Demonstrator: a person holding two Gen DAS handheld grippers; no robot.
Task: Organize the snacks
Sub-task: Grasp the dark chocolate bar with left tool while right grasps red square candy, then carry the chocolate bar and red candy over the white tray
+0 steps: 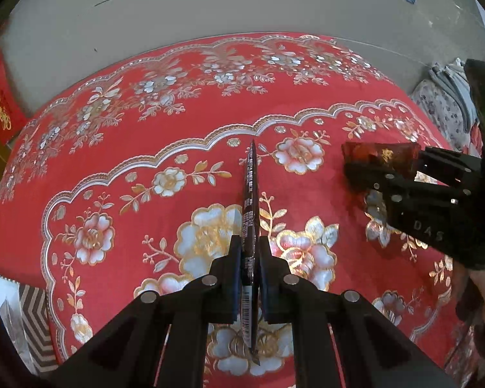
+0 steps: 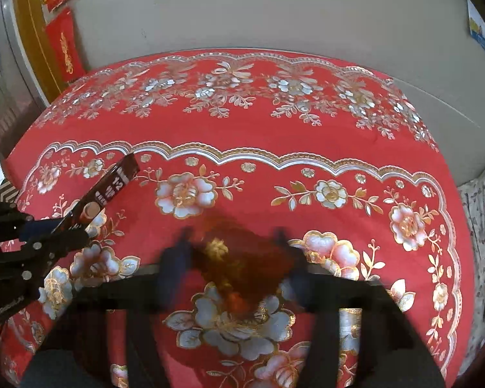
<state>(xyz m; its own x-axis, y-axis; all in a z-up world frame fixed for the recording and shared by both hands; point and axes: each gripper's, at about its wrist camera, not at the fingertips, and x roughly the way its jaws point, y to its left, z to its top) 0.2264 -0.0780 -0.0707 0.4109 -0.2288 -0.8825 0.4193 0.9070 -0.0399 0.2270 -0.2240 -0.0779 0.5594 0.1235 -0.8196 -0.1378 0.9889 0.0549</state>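
A thin dark-brown snack packet (image 1: 249,200) stands on edge between the pads of my left gripper (image 1: 250,252), which is shut on it above the red tablecloth. In the right wrist view the same packet (image 2: 113,186) sticks up to the right out of the left gripper (image 2: 71,237). My right gripper (image 2: 234,252) is blurred, and its fingers (image 2: 177,255) close on the sides of a red-brown packet (image 2: 242,268) with a gold mark. From the left wrist view that packet (image 1: 371,152) sits in the right gripper (image 1: 383,165), low over the cloth.
A red tablecloth (image 2: 242,129) with gold and silver flowers covers the round table. A grey wall runs behind it, with red hangings (image 2: 64,45) at left. A flowered fabric (image 1: 439,110) lies off the right edge, a chevron-patterned bag (image 1: 35,317) off the left. A hand (image 1: 484,294) holds the right gripper.
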